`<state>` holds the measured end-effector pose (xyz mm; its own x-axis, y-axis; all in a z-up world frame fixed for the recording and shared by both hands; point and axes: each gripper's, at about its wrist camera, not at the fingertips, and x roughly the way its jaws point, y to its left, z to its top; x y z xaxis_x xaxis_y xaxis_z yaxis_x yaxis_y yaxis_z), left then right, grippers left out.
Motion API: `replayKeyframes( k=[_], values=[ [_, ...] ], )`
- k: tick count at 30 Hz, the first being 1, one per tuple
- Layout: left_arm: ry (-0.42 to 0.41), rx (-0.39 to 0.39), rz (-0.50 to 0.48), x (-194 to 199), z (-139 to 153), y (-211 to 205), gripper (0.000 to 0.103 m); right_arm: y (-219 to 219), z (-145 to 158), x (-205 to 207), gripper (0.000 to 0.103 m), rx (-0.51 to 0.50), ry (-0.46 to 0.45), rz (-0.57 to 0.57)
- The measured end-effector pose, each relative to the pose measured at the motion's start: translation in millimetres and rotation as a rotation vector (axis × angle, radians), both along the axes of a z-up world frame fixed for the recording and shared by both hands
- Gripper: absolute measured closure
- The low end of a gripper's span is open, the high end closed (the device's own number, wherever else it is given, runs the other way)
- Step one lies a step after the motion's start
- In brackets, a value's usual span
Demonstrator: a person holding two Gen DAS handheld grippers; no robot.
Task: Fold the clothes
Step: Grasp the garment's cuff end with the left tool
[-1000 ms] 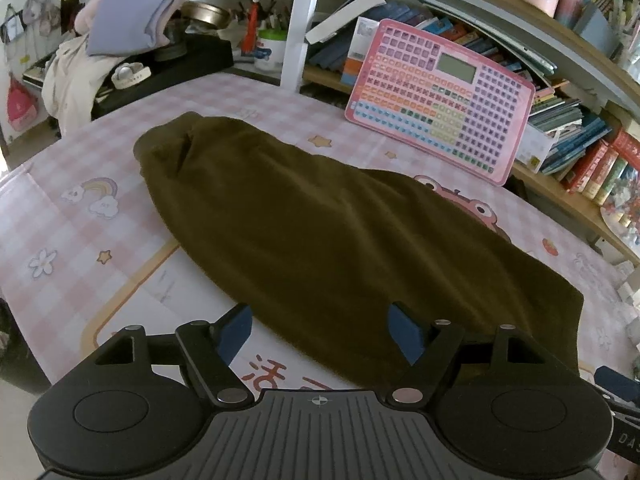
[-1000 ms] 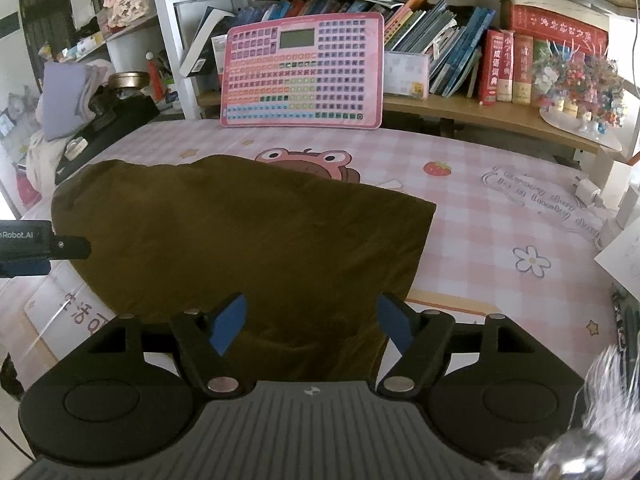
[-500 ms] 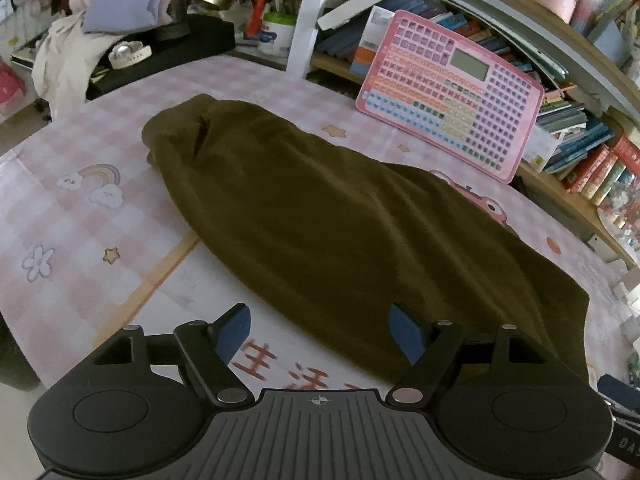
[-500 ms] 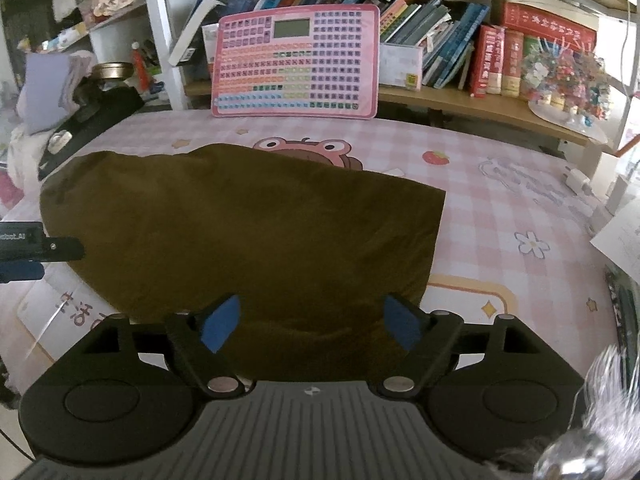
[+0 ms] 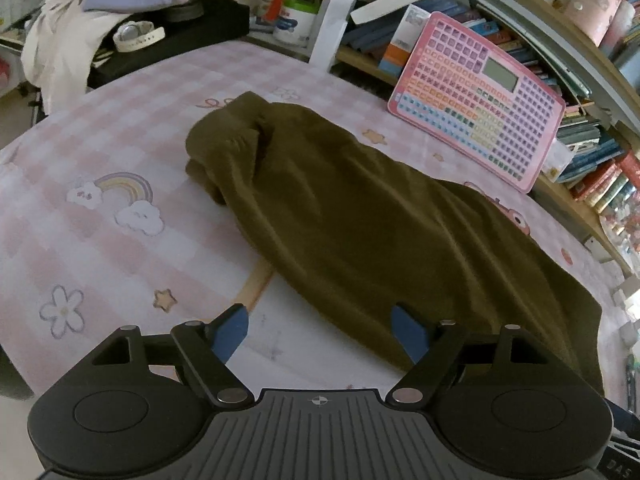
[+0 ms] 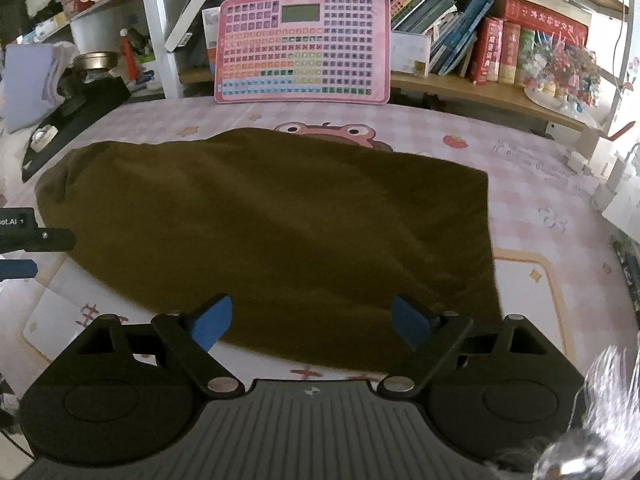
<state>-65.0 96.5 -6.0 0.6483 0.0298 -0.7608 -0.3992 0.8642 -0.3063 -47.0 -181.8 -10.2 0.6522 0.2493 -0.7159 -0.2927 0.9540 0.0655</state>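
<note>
Garment: olive cloth (image 5: 360,216) lies flat mid-frame on the pink checked table (image 5: 100,240); it also fills the centre of the right view (image 6: 272,220).
Long axis: in the left view it runs from upper left, the bunched end, to lower right, the square hem.
Left gripper (image 5: 320,328): jaws spread, nothing between the pads; the cloth's near edge sits just ahead, under the right finger.
Right gripper (image 6: 308,322): jaws opening, empty; near edge just ahead, square corner to its right.
Nearer hand: each fronts its own end, neither touching.
Pose: both pitched steeply down toward the table.
Next, likely: pinch the near edge.
</note>
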Motion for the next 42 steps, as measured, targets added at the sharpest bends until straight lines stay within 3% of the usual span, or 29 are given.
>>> replayKeyframes(
  k=[7,18,35,42],
  values=[
    [-0.004,-0.069,0.016,-0.7,-6.8,36.6,0.022,31.0,-1.8,-3.9,0.016,-0.013,0.002,-0.029],
    [-0.029,-0.302,0.148,3.4,-28.7,89.9,0.022,72.9,-3.4,4.8,0.016,-0.066,0.000,-0.007],
    [-0.091,-0.397,0.182,22.1,-37.5,114.9,0.022,152.3,-15.8,57.7,0.016,-0.123,-0.067,0.089],
    [-0.095,-0.462,0.215,36.4,-41.4,114.3,0.022,180.3,-20.7,102.5,0.016,-0.153,-0.121,0.038]
  ],
)
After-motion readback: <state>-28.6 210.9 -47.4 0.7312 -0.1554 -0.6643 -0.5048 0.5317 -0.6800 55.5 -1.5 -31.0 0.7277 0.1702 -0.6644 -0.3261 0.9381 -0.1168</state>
